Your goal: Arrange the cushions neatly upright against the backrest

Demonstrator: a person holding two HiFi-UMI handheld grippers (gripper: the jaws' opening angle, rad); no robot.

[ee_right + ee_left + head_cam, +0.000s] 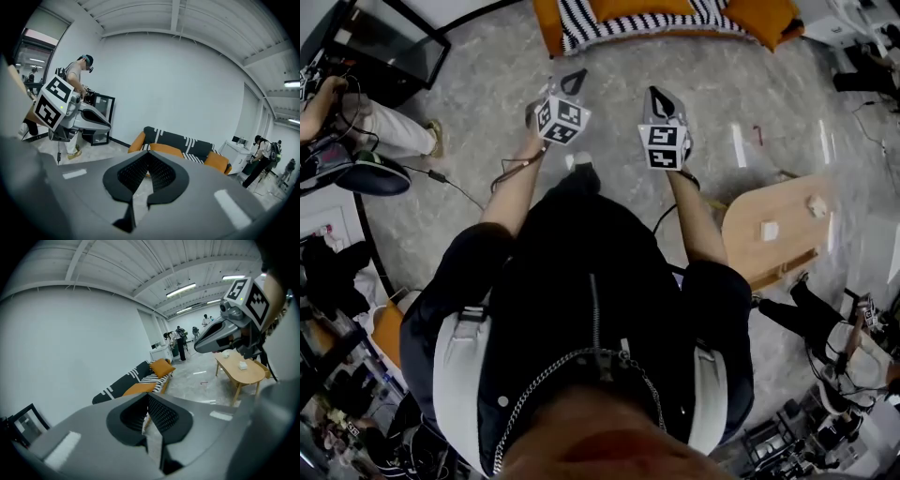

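Note:
The sofa (572,28) stands ahead across the floor, with a black-and-white striped cover. Orange cushions (642,9) lie on its seat, and another orange cushion (764,19) is at its right end. In the left gripper view an orange cushion (161,367) leans at the sofa's far end and a flat one (137,389) lies on the seat. My left gripper (574,81) and right gripper (657,95) are held side by side in the air, well short of the sofa. Both are shut with nothing between the jaws (146,397) (147,155).
A light wooden coffee table (778,230) stands to my right with small white things on it. A person (77,79) works at a black stand (389,47) to the left. More people (180,341) and equipment are farther off. A white cabinet (236,150) stands past the sofa.

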